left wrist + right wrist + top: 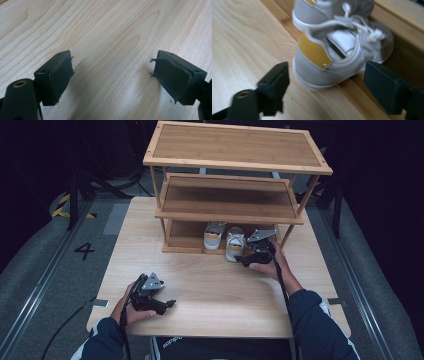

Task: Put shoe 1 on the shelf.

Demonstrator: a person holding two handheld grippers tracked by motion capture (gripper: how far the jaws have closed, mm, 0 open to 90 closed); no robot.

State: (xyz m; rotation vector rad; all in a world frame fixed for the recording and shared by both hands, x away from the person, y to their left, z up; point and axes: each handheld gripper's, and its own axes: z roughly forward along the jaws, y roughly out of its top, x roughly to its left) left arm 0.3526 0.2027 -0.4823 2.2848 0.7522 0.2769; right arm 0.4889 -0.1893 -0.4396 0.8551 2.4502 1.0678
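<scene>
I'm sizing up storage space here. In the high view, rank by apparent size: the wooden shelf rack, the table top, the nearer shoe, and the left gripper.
1. Table top.
2. Wooden shelf rack, though it stands nearer the camera, so its size is flattered.
3 and 4. Left gripper and nearer shoe look about alike; no ranking between them.

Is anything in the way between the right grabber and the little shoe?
No. The right gripper has its jaws open, and the shoe sits just beyond them, heel toward it. Between them shows bare wood, nothing else.
</scene>
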